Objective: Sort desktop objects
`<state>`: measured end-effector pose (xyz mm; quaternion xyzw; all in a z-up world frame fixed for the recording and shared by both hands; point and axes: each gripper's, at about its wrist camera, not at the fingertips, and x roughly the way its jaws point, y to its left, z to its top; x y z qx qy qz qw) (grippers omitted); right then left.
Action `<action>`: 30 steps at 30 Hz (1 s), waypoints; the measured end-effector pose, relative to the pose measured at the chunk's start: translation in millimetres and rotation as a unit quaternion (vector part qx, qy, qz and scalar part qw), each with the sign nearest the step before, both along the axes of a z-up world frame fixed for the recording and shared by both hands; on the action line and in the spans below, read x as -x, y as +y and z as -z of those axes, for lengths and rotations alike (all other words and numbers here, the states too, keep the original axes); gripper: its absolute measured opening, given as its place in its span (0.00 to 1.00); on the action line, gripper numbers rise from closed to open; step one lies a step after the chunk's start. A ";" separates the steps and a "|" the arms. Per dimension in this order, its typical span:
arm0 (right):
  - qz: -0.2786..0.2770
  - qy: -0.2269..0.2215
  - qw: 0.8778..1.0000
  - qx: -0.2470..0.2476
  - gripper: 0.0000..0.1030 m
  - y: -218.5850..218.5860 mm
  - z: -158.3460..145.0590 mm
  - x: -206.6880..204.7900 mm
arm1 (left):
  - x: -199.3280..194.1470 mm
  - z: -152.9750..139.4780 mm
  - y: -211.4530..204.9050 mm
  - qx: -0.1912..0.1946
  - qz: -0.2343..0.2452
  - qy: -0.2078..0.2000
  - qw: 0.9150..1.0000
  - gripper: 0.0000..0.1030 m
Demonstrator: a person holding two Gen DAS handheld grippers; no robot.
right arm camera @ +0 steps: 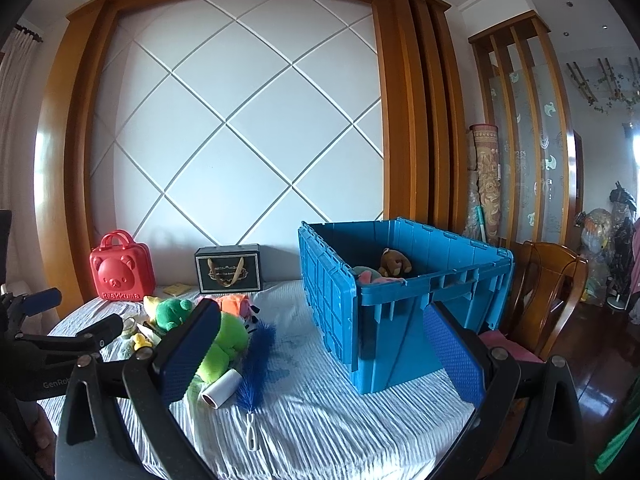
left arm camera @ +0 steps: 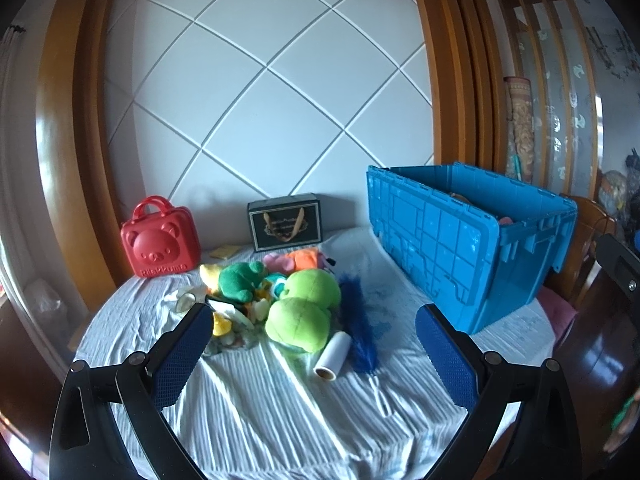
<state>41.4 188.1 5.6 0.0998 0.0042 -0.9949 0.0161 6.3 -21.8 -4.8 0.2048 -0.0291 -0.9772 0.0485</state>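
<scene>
A pile of plush toys lies mid-table: two light green ones [left arm camera: 302,312] [right arm camera: 224,344], a dark green frog [left arm camera: 240,280] [right arm camera: 170,312], and orange and pink ones [left arm camera: 298,260]. A white roll [left arm camera: 332,356] [right arm camera: 222,390] and a blue feather duster [left arm camera: 360,328] [right arm camera: 256,364] lie beside them. The blue crate [left arm camera: 472,248] [right arm camera: 400,300] stands at the right and holds a brown bear [right arm camera: 394,262] and a pink toy. My left gripper [left arm camera: 316,360] is open and empty, above the cloth in front of the pile. My right gripper [right arm camera: 320,356] is open and empty, in front of the crate.
A red bear-face case [left arm camera: 160,240] [right arm camera: 120,268] and a black gift box [left arm camera: 286,222] [right arm camera: 228,270] stand at the back by the wall. A yellow notepad [left arm camera: 224,251] lies between them. A wooden chair [right arm camera: 548,292] stands right of the table. The left gripper shows at the right wrist view's left edge [right arm camera: 60,320].
</scene>
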 end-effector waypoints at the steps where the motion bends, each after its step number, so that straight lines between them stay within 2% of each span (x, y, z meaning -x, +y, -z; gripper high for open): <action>1: -0.005 0.001 1.000 0.001 1.00 -3.1 -0.9 0.2 | -2.7 -0.5 -4.0 0.000 -0.006 0.001 1.000 0.99; 13: -0.073 0.011 0.997 -0.006 1.00 -55.4 -2.6 -12.7 | -44.0 -14.9 -68.5 -0.009 -0.090 0.022 0.996 0.99; 30: -0.078 0.015 0.997 -0.006 1.00 -58.9 -7.1 -24.8 | -58.5 -18.6 -63.8 0.001 -0.086 0.032 0.996 0.99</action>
